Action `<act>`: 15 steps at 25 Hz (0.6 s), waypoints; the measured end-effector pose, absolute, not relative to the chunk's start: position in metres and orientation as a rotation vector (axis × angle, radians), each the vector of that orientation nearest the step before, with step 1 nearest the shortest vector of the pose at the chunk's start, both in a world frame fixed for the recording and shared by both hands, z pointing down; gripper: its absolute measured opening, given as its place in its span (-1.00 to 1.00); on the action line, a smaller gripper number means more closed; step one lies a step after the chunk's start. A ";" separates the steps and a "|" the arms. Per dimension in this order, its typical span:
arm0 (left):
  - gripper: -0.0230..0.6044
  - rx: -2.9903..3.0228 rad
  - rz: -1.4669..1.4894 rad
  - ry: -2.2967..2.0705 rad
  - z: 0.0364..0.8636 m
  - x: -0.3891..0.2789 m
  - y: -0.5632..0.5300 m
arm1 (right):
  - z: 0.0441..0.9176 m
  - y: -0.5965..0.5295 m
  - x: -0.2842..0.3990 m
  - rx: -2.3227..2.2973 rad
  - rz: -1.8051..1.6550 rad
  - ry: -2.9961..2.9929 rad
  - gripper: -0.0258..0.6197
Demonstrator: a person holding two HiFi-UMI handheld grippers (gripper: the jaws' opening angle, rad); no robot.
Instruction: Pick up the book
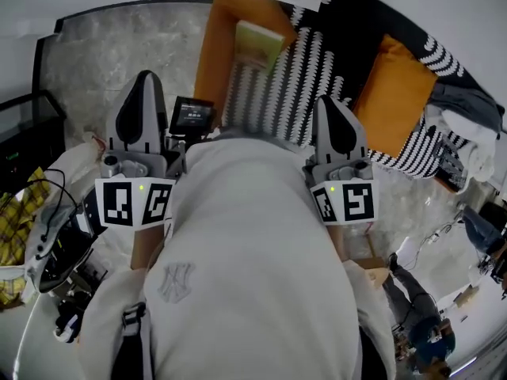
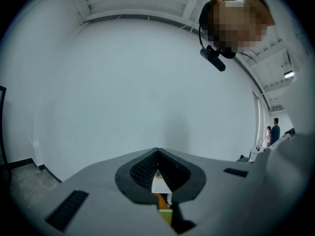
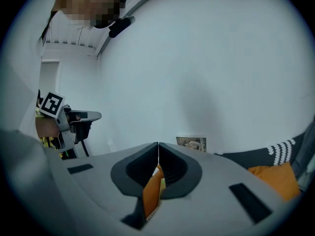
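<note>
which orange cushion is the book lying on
The left one in the head view, the long orange cushion reaching the top edge: the book rests on its right side. The other orange cushion lies apart, farther right.

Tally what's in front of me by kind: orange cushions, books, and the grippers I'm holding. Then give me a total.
Orange cushions: 2
Books: 1
Grippers: 2
Total: 5
</note>
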State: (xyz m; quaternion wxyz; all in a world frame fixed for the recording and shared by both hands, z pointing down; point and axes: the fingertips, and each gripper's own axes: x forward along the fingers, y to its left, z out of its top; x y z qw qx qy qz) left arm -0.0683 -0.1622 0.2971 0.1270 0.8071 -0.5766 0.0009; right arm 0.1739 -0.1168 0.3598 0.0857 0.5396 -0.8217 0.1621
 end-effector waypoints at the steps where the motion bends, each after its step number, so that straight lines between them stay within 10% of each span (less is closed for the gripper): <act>1: -0.90 2.358 -0.009 -1.678 0.296 -0.069 -0.160 | 0.359 -0.114 0.173 1.614 0.473 -2.452 -0.86; 15: -0.90 2.393 -0.087 -1.622 0.284 -0.062 -0.165 | 0.349 -0.111 0.167 1.628 0.448 -2.440 -0.86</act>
